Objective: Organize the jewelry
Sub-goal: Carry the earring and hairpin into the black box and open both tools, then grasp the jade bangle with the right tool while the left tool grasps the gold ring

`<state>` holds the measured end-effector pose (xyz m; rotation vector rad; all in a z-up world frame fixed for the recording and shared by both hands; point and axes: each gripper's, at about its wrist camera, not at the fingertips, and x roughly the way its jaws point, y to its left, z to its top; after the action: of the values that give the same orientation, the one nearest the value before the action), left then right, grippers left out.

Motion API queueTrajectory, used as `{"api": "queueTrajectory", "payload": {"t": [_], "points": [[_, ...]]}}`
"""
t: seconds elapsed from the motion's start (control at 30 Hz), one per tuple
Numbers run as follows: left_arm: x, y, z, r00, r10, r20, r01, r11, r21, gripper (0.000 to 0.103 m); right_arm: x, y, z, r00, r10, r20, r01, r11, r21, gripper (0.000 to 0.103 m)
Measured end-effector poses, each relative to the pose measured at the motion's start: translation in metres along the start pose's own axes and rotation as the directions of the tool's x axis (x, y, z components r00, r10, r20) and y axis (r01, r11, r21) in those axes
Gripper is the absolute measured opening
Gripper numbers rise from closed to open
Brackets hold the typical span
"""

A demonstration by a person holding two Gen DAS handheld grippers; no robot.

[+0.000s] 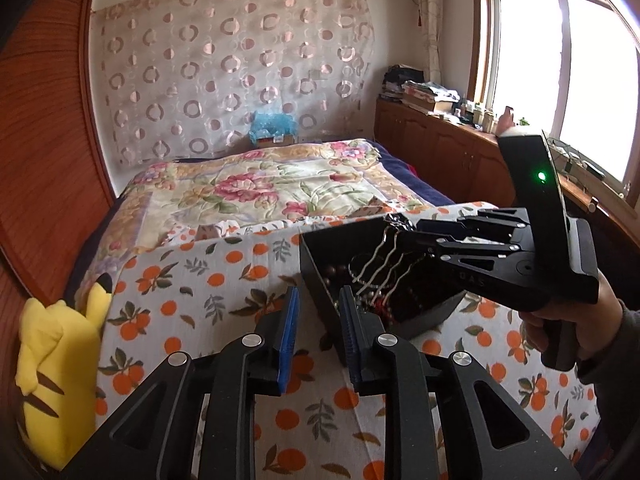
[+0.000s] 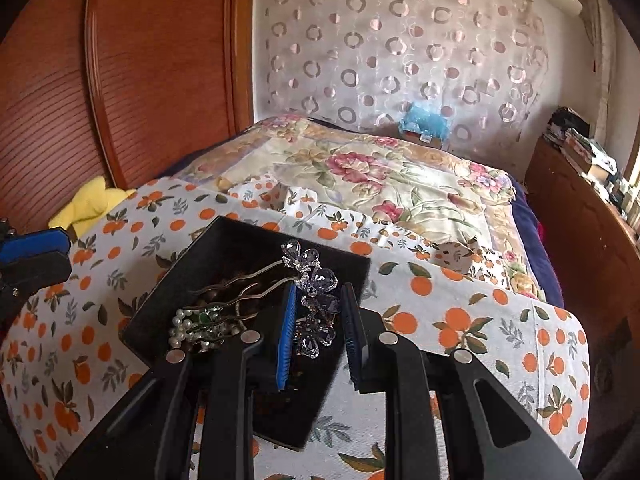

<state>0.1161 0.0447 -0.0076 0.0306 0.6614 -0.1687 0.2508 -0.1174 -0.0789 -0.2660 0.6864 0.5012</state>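
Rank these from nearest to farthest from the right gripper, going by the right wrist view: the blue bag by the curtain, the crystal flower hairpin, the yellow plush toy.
1. crystal flower hairpin, between the right gripper fingers.
2. yellow plush toy, far left beside the wardrobe.
3. blue bag, at the bed's far end.

A floral-quilted bed (image 1: 256, 184) fills the room (bright window (image 1: 560, 80) beside wooden cabinets (image 1: 440, 144)).

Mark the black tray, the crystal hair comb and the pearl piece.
black tray (image 2: 256, 236): right wrist view, bare inside of the far wall.
crystal hair comb (image 2: 316, 304): right wrist view, purple crystal flower between the tool pads.
pearl piece (image 2: 180, 326): right wrist view, white bead cluster inside the tray.
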Motion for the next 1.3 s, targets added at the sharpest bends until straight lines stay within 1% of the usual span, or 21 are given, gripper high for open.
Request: {"api": "queueTrajectory", "payload": {"t": [0.07, 0.3, 0.43, 0.53, 0.63, 0.7, 0.9, 1.1, 1.13, 1.17, 1.2, 1.23, 1.3], "points": [[-0.001, 0.000, -0.004, 1.000, -0.002, 0.000, 0.002, 1.000, -0.002, 0.025, 0.001, 0.003, -0.001, 1.000, -0.003, -0.002, 0.003, 1.000, -0.010, 0.025], [-0.007, -0.005, -0.029, 1.000, -0.026, -0.017, 0.026, 1.000, -0.009, 0.026, -0.008, 0.006, -0.005, 1.000, 0.018, 0.020, -0.017, 1.000, -0.016, 0.027], [-0.012, -0.008, -0.045, 0.999, -0.040, -0.028, 0.039, 0.999, -0.016, 0.027, -0.031, 0.006, -0.019, 0.999, 0.028, 0.038, -0.028, 0.999, -0.025, 0.027], [-0.015, -0.011, -0.057, 0.998, -0.056, -0.036, 0.055, 0.998, -0.023, 0.028, -0.060, 0.011, -0.043, 0.997, 0.049, 0.053, -0.047, 0.998, -0.044, 0.027], [-0.018, -0.016, -0.068, 0.996, -0.076, -0.046, 0.075, 0.997, -0.031, 0.033, -0.082, 0.015, -0.069, 0.997, 0.062, 0.047, -0.059, 0.996, -0.062, 0.027], [-0.019, -0.022, -0.075, 0.994, -0.090, -0.055, 0.089, 0.996, -0.032, 0.033, -0.098, 0.016, -0.091, 0.997, 0.073, 0.035, -0.071, 0.996, -0.062, 0.027], [-0.026, -0.036, -0.088, 0.992, -0.105, -0.066, 0.105, 0.994, -0.011, 0.033, -0.118, 0.013, -0.132, 0.996, 0.094, -0.005, -0.095, 0.995, -0.015, 0.028], [-0.037, -0.035, -0.105, 0.991, -0.100, -0.089, 0.100, 0.995, -0.008, 0.033, -0.124, 0.024, -0.156, 0.993, 0.118, -0.026, -0.118, 0.993, -0.012, 0.028], [-0.038, -0.034, -0.107, 0.991, -0.095, -0.094, 0.094, 0.996, -0.008, 0.034, -0.123, 0.027, -0.159, 0.991, 0.128, -0.031, -0.129, 0.992, -0.012, 0.033], [-0.039, -0.032, -0.109, 0.991, -0.090, -0.097, 0.089, 0.996, -0.009, 0.034, -0.122, 0.031, -0.161, 0.990, 0.140, -0.034, -0.140, 0.990, -0.015, 0.045], [-0.039, -0.030, -0.112, 0.991, -0.086, -0.101, 0.085, 0.996, -0.011, 0.034, -0.122, 0.034, -0.163, 0.989, 0.145, -0.032, -0.146, 0.989, -0.017, 0.050], [-0.040, -0.028, -0.114, 0.991, -0.082, -0.106, 0.081, 0.997, -0.013, 0.034, -0.122, 0.039, -0.164, 0.988, 0.152, -0.032, -0.153, 0.988, -0.024, 0.055], [-0.041, -0.024, -0.118, 0.991, -0.077, -0.112, 0.075, 0.997, -0.021, 0.034, -0.118, 0.046, -0.164, 0.985, 0.166, -0.044, -0.168, 0.985, -0.035, 0.055]]}}
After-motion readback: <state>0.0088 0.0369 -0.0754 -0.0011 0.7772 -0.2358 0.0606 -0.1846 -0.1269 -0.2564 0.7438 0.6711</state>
